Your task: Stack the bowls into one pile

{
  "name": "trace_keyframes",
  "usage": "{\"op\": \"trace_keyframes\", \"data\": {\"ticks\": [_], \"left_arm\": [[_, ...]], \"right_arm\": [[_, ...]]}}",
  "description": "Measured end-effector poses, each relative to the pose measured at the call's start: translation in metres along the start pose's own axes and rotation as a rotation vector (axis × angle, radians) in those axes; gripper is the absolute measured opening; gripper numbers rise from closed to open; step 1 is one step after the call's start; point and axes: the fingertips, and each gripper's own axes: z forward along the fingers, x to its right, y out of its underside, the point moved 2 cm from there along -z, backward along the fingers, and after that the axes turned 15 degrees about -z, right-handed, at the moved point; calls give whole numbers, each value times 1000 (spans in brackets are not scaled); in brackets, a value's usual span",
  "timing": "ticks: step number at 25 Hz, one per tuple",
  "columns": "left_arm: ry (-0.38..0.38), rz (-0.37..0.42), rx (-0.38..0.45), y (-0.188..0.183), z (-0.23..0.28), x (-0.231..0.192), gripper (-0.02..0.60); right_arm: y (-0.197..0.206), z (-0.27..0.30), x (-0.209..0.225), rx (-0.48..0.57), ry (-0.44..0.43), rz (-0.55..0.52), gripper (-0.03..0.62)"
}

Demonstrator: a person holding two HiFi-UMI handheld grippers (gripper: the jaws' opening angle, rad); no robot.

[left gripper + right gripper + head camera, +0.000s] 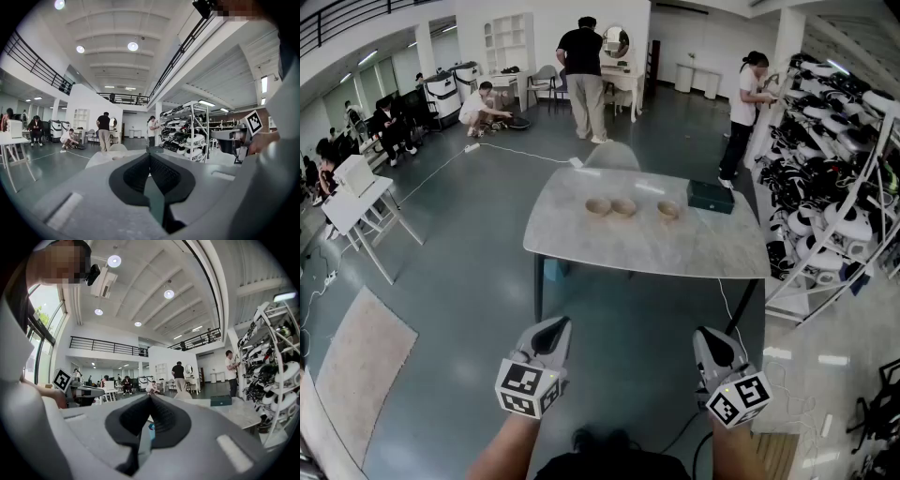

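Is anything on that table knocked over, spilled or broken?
Nothing stands out. The left bowl, middle bowl and right bowl sit upright in a row on the table, unstacked, with a dark box beside them. No spill shows.

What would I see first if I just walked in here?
Three bowls sit in a row, not yet stacked, on the pale table in the middle of a big hall, with a dark box near the table's right end. Down at the front, the left gripper and right gripper point toward the table, jaws together and empty, well short of it.
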Motion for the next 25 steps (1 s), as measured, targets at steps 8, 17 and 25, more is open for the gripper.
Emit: {"op": "trace_keyframes", "data": {"ticks": [8,17,25], "left_arm": [[-6,-8,-4,3,7,3,3],[8,18,-15,4,34,44,5],[61,9,-40,19,67,78,5]], "right_arm": [[5,-3,7,3,3,9,0],[11,-31,46,27,25,86,2],[48,-49,69,-36,51,145,2]]}}
